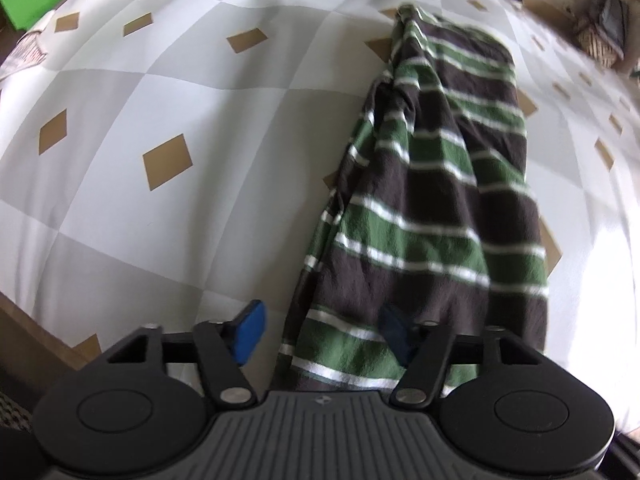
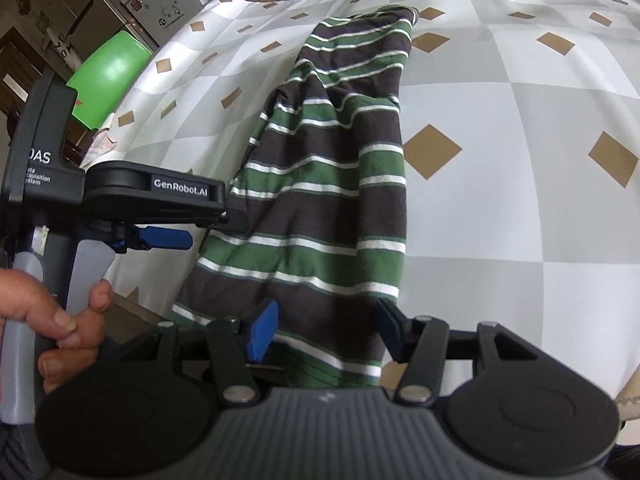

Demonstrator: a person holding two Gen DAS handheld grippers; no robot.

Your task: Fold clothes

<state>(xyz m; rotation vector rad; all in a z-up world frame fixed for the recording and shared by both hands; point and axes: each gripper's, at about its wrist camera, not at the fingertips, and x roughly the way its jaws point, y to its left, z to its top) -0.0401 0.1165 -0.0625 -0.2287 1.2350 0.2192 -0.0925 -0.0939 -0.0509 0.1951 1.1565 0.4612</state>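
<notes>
A folded garment (image 1: 436,184) with green, dark brown and white stripes lies lengthwise on the checkered cloth (image 1: 208,112), running away from me. My left gripper (image 1: 322,332) is open at the garment's near end, its left pad over the bare cloth and its right fingertip (image 1: 394,330) over the fabric. In the right wrist view the same garment (image 2: 340,168) has its near hem between the fingers of my open right gripper (image 2: 326,332). The left gripper (image 2: 212,230) shows at the garment's left edge, held by a hand (image 2: 60,312).
The grey-and-white cloth with tan diamonds (image 2: 500,160) covers the whole surface. A green plastic seat (image 2: 108,76) and metal cabinets (image 2: 80,4) stand beyond its left side. A woven basket (image 1: 604,36) sits at the far right. A wooden edge (image 1: 24,320) shows at the near left.
</notes>
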